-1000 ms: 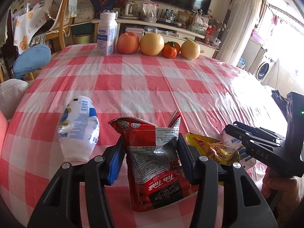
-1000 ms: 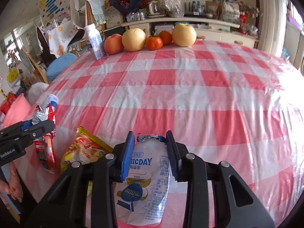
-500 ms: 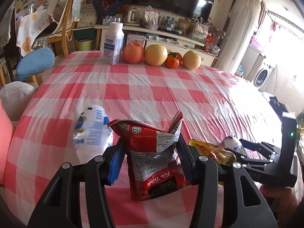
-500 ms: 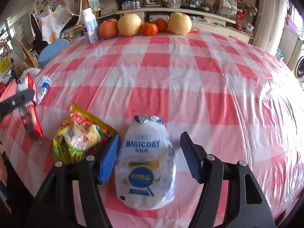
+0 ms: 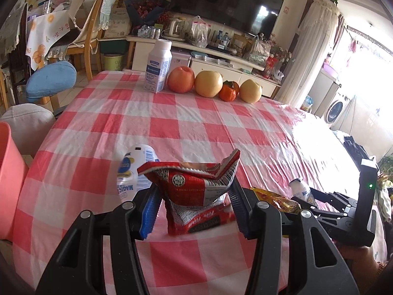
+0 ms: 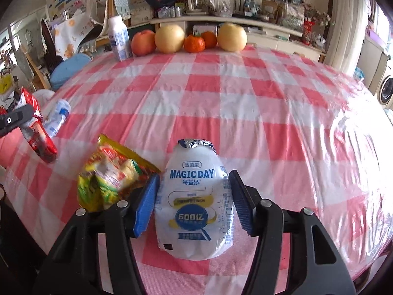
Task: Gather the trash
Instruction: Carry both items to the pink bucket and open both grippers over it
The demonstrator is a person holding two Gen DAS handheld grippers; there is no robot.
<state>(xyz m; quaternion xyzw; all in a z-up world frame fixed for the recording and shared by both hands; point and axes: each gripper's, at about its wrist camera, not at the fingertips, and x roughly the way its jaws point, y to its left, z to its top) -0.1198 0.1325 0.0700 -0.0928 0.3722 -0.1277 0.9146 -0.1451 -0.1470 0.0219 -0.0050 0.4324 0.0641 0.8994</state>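
Observation:
My left gripper [image 5: 195, 196] is shut on a crumpled red snack packet [image 5: 194, 184] and holds it just above the red checked tablecloth [image 5: 196, 127]. A white Magicday drink bottle [image 6: 194, 196] lies on the cloth between the blue pads of my right gripper [image 6: 194, 199]. The right jaws are closing and the pads touch both sides of the bottle. A yellow snack wrapper [image 6: 110, 172] lies right beside the left pad. A second white bottle [image 5: 132, 169] lies on its side behind the red packet.
An upright milk carton [image 5: 158, 70] and a row of fruit [image 5: 208, 83] stand at the table's far edge. A pink bin [image 5: 7, 184] sits off the left edge. Chairs and cushions crowd the left side, and a washing machine [image 5: 337, 109] stands at the far right.
The left gripper rose and drew back with the red packet. The right gripper let go of the bottle near its top, opened wide, then closed in on its wider body.

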